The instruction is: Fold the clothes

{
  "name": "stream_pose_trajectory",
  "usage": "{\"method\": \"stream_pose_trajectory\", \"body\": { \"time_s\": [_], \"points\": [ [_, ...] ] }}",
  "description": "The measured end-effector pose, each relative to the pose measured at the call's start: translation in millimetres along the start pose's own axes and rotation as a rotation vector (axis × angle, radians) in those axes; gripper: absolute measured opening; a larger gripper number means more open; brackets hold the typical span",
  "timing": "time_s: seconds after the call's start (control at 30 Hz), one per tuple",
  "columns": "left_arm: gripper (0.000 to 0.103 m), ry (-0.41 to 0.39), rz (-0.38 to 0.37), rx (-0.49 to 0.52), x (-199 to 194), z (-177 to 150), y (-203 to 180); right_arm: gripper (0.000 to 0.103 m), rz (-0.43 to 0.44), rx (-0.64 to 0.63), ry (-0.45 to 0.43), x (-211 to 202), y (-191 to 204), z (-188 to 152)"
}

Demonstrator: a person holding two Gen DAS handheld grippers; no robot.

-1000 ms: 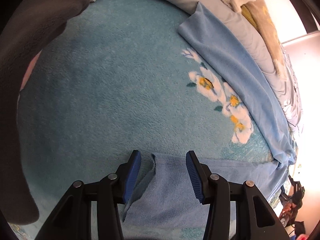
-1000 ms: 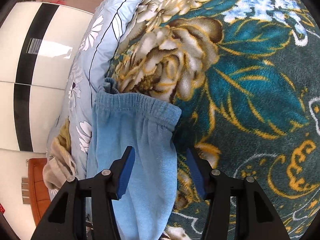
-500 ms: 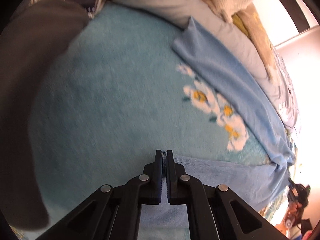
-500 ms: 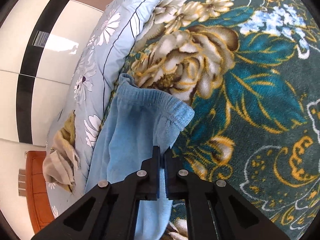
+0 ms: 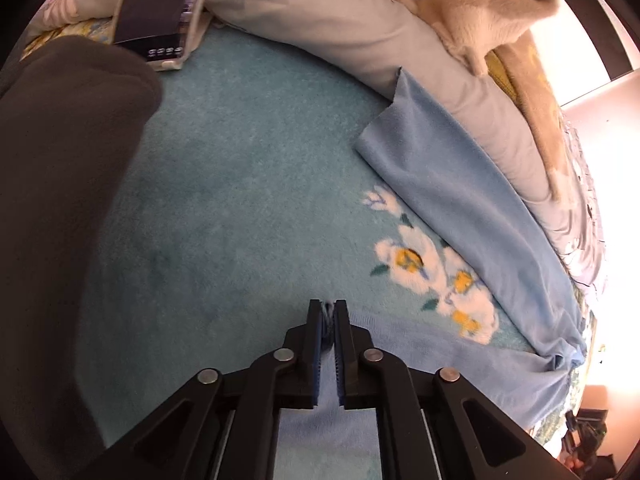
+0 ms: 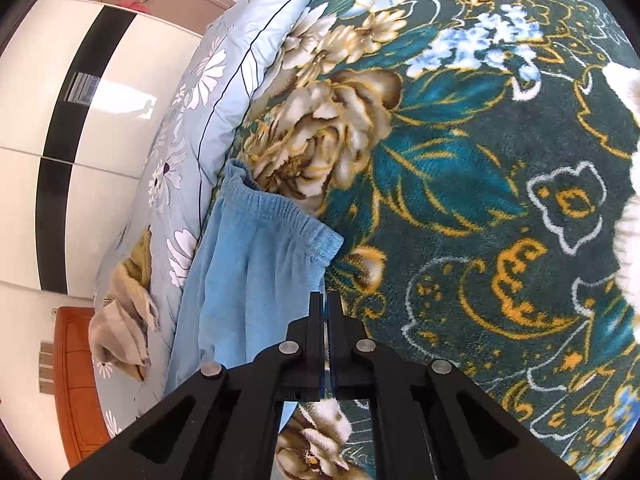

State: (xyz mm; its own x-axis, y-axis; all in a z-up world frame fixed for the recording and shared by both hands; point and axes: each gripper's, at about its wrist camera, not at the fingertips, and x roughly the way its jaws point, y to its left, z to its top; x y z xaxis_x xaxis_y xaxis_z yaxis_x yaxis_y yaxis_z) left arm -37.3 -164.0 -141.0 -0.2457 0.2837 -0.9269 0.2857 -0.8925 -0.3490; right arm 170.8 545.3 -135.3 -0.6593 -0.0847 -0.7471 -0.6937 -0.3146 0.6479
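On the bed, left wrist view: light blue trousers (image 5: 452, 216) spread across a turquoise fleece blanket (image 5: 240, 200), one leg running along the grey pillow (image 5: 360, 52) beyond it. Left gripper (image 5: 328, 312) pinches a bunched cuff edge of the trousers; its jaws are easing slightly apart with cloth still pressed between the pads, probably a corner grip for starting a fold. It points steeply down at the blanket. Dark sleeve (image 5: 60, 200) at the blanket's left.

Right wrist view: elastic waistband (image 6: 280, 216) of the trousers lies on a dark floral blanket (image 6: 460, 160), against the blanket's left edge. Right gripper (image 6: 322, 300), angled down over the blanket, fully closed on the trousers' side edge.
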Motion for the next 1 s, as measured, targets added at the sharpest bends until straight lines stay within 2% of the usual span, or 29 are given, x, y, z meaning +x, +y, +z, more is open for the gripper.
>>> {"method": "stream_pose_trajectory", "body": {
  "time_s": [0.07, 0.1, 0.13, 0.27, 0.4, 0.53, 0.63, 0.67, 0.87, 1.0],
  "points": [
    [0.021, -0.013, -0.011, -0.040, -13, -10, 10, 0.003, 0.000, -0.016, 0.014, 7, 5, 0],
    [0.033, -0.016, -0.024, -0.066, -19, -16, 16, 0.003, 0.000, -0.025, 0.021, 9, 7, -1],
    [0.039, -0.019, -0.039, -0.090, -24, -20, 23, 0.003, 0.001, -0.032, 0.027, 12, 9, -2],
    [0.039, 0.025, -0.072, -0.121, -18, -6, 28, 0.003, 0.014, -0.033, 0.039, 14, 8, -6],
    [0.039, 0.092, -0.059, -0.102, -2, -8, 14, 0.003, 0.038, 0.008, 0.047, 17, 1, -8],
    [0.042, 0.134, -0.084, -0.164, 14, -8, 18, 0.003, 0.049, 0.060, 0.047, 22, -9, -7],
    [0.052, 0.120, -0.107, -0.188, 14, -10, 18, 0.003, 0.050, 0.084, 0.046, 26, -14, -5],
    [0.053, 0.125, -0.102, -0.182, 13, -12, 18, 0.004, 0.047, 0.091, 0.044, 27, -15, -3],
    [0.055, 0.137, -0.091, -0.184, 5, -25, 18, 0.027, 0.069, 0.091, 0.035, 35, -16, 2],
    [0.058, 0.131, -0.125, -0.264, 9, -24, 25, 0.029, 0.061, 0.081, 0.054, 46, -13, 2]
  ]
}}
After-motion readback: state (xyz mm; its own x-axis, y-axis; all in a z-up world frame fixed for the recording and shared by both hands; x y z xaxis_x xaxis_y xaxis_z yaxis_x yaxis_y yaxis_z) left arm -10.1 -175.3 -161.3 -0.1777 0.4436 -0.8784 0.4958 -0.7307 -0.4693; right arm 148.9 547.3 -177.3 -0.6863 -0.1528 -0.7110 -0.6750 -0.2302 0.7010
